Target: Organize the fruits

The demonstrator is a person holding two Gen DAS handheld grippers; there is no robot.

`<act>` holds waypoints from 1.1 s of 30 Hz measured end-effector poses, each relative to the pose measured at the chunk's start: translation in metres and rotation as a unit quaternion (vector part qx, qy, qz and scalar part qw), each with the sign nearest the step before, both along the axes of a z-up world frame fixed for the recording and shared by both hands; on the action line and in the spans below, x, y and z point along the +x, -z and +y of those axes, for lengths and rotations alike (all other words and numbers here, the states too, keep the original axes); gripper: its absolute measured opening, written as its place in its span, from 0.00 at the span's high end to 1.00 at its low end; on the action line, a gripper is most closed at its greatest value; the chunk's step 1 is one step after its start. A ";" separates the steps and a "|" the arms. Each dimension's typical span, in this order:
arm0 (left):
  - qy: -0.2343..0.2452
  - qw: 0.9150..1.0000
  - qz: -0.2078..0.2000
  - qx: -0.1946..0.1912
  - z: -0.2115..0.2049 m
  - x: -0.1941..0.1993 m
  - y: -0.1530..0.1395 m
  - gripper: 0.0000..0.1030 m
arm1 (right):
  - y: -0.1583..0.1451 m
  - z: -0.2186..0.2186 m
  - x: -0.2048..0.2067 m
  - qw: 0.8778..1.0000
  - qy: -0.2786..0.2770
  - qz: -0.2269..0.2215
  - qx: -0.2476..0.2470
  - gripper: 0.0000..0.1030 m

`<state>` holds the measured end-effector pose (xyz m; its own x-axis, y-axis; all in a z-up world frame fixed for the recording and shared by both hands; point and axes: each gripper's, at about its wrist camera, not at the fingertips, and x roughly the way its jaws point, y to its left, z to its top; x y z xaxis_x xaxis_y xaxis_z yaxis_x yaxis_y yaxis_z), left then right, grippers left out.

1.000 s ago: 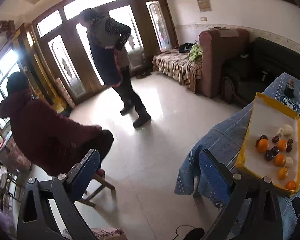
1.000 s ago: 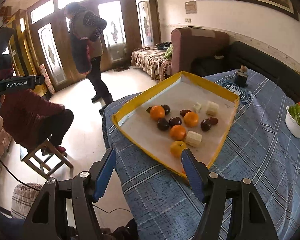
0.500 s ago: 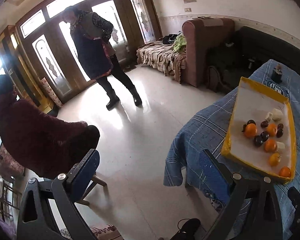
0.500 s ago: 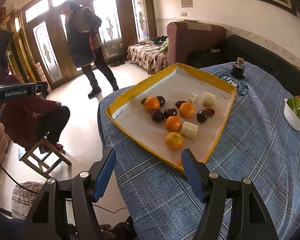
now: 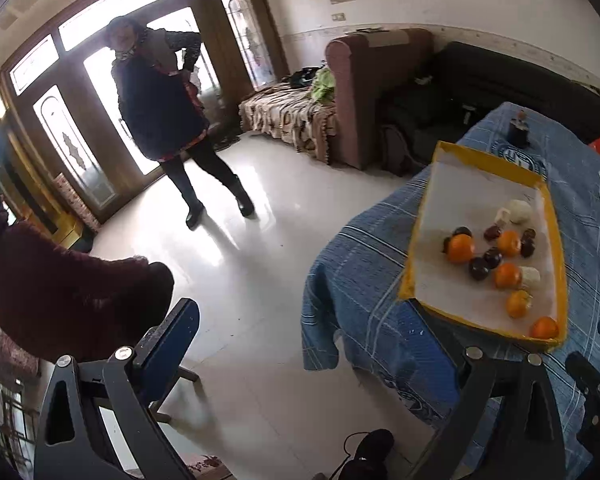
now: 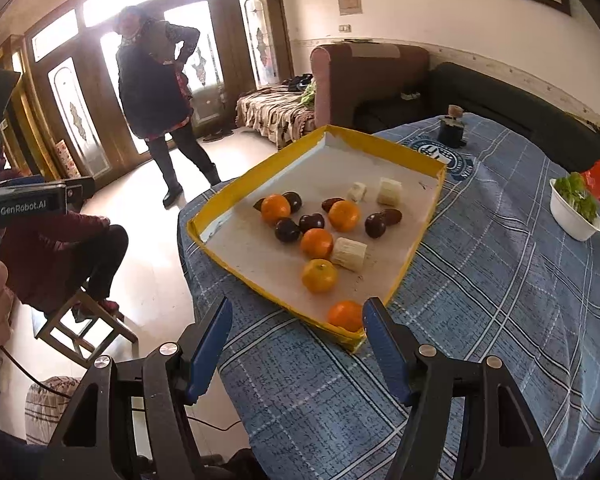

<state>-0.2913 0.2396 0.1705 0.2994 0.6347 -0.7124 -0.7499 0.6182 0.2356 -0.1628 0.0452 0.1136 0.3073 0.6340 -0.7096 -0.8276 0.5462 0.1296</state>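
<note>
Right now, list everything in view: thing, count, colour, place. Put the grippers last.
tray: one, yellow rim, on the table's near corner
oranges: five, orange, in the tray
dark fruits: about six, dark purple-brown, in the tray
pale chunks: three, cream, in the tray
tablecloth: one, blue plaid, over the table
bowl: one, white with greens, right on the table
dark jar: one, far end of the table
sofa: one, brown, by the wall
standing person: one, dark clothes, by the doors
seated person: one, maroon top, left
left gripper: open, empty
right gripper: open, empty
</note>
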 end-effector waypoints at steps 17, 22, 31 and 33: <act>0.145 0.989 0.020 -0.020 -0.065 0.044 0.017 0.03 | 0.001 -0.021 0.021 0.999 0.052 0.008 -0.002 0.29; 0.179 0.983 0.024 -0.036 -0.074 0.054 0.022 0.03 | 0.002 -0.027 0.026 0.998 0.064 0.010 -0.002 0.29; 0.224 0.972 0.028 -0.060 -0.093 0.071 0.031 0.03 | 0.003 -0.042 0.037 0.996 0.090 0.015 -0.010 0.29; 0.231 0.971 0.028 -0.064 -0.095 0.075 0.031 0.03 | 0.004 -0.048 0.039 0.995 0.099 0.015 -0.010 0.29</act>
<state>-0.2158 0.1449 0.1394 0.4895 0.3471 -0.7999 -0.3749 0.9120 0.1664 -0.1234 -0.0027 0.1100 0.4029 0.5494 -0.7320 -0.6999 0.7003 0.1403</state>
